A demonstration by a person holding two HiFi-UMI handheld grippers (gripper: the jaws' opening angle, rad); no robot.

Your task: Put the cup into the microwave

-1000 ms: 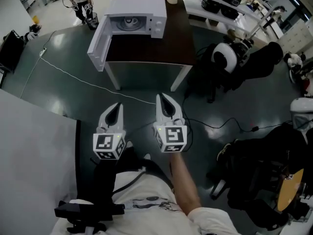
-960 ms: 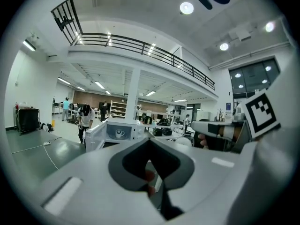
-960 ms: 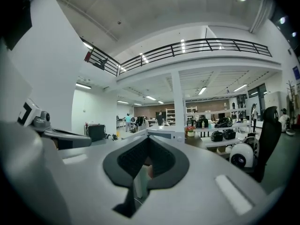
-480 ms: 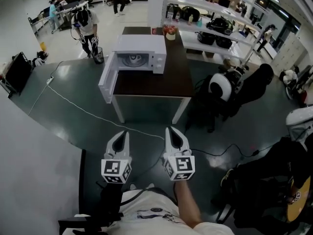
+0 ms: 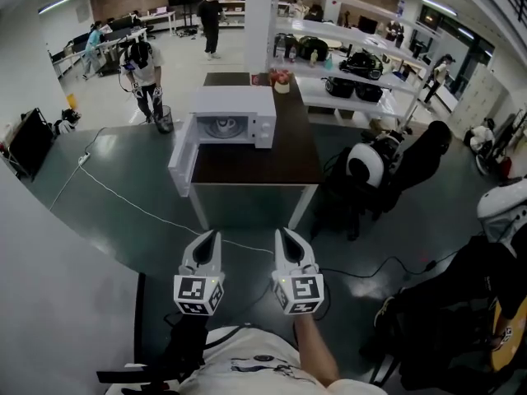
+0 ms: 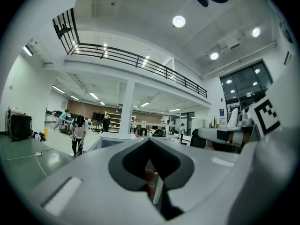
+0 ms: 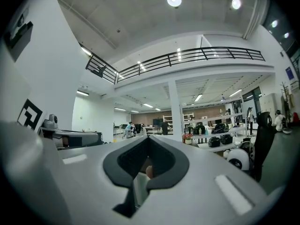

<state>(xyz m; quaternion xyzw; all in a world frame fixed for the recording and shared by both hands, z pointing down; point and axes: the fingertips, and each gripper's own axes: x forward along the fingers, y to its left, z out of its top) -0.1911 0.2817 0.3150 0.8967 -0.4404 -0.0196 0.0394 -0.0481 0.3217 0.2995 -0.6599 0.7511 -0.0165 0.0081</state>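
Dark green floor (image 5: 123, 212) fills a large hall, and on it stands a table (image 5: 272, 159) with a dark top; the white microwave (image 5: 239, 113) sits at the table's far end, with its door (image 5: 183, 159) swung fully open to the left.

The task seems to be at its very beginning. The door is already open, which is one step done; no cup is being carried. The left gripper (image 5: 210, 241) and the right gripper (image 5: 286, 241) are both well short of the microwave, on the near side of the table, pointing level toward it; each has its jaws closed together, tip to tip, with nothing between them. I cannot find the cup with certainty. A small pale vessel with something red (image 5: 282, 83) stands just behind the microwave on its right, and a round pale shape (image 5: 221, 127) shows inside the cavity, but it could be only the turntable. Left to do, as I judge: find the cup, grasp it and set it inside.

Compared with the picture one second earlier, the microwave lies lower in the head view and much more of the hall beyond it shows; both grippers also sit lower in the picture, closed the same way; the door is open as before.
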